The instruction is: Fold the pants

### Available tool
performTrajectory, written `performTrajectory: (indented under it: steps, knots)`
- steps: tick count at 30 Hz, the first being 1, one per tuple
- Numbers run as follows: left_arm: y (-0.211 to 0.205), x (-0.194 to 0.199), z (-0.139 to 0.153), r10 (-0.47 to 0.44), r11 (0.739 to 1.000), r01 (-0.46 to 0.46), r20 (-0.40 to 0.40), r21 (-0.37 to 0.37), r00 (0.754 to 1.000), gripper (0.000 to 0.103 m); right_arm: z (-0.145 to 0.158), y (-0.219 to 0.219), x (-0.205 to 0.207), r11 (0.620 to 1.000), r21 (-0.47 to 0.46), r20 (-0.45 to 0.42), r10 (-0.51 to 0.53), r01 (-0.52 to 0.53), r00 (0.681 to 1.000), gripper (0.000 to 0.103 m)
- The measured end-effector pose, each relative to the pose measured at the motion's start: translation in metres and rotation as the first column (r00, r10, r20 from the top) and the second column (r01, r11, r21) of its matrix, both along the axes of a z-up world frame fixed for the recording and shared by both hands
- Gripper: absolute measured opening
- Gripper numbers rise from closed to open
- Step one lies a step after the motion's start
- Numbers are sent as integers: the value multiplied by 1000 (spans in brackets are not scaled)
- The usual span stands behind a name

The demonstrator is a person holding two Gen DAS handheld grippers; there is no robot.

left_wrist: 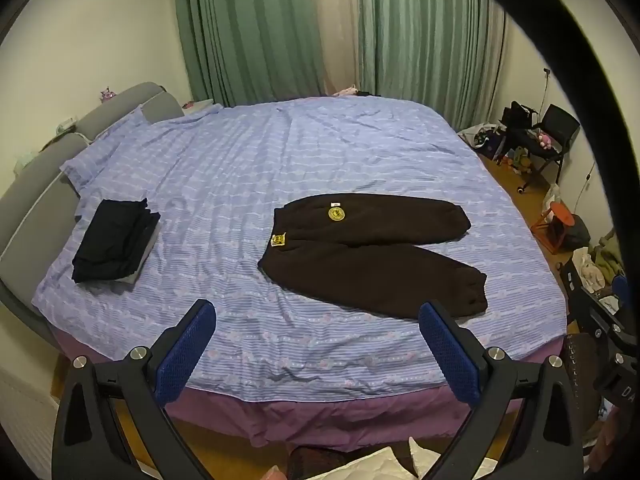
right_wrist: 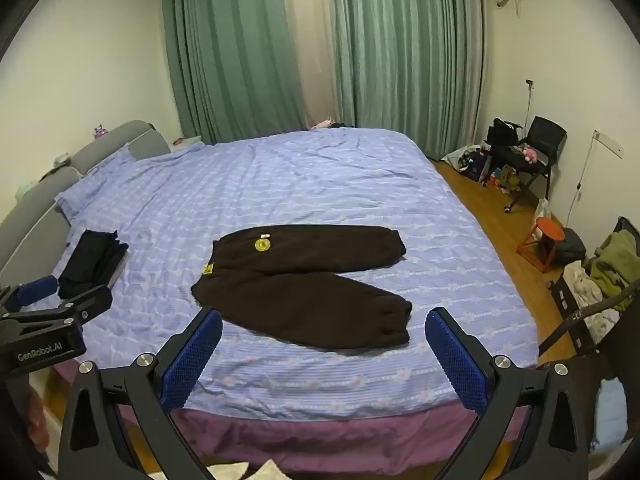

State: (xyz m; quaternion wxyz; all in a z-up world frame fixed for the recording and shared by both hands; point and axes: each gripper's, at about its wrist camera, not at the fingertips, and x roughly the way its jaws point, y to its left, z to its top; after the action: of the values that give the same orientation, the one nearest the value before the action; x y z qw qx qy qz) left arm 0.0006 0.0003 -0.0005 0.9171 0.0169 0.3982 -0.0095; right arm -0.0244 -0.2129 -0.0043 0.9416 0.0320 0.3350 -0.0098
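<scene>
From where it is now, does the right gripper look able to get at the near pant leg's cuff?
Probably yes. The right gripper hangs open above the bed edge, nothing lies between it and the brown pants, and the near cuff sits just ahead.

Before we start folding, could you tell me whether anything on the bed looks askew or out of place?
Nothing is damaged or spilled. The dark pants lie flat on the striped bedspread, but the two legs splay apart toward the cuffs rather than lying parallel. The folded stack of dark clothes near the headboard looks tidy.
</scene>
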Motion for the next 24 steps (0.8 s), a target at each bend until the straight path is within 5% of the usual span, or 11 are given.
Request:
performTrajectory:
  steps: [24]
  knots:
    - [-11, -5, 9, 10, 999, -11, 35, 32, 999, 103, -2, 0, 2, 1000, 2, 7, 19, -19, 1000, 103]
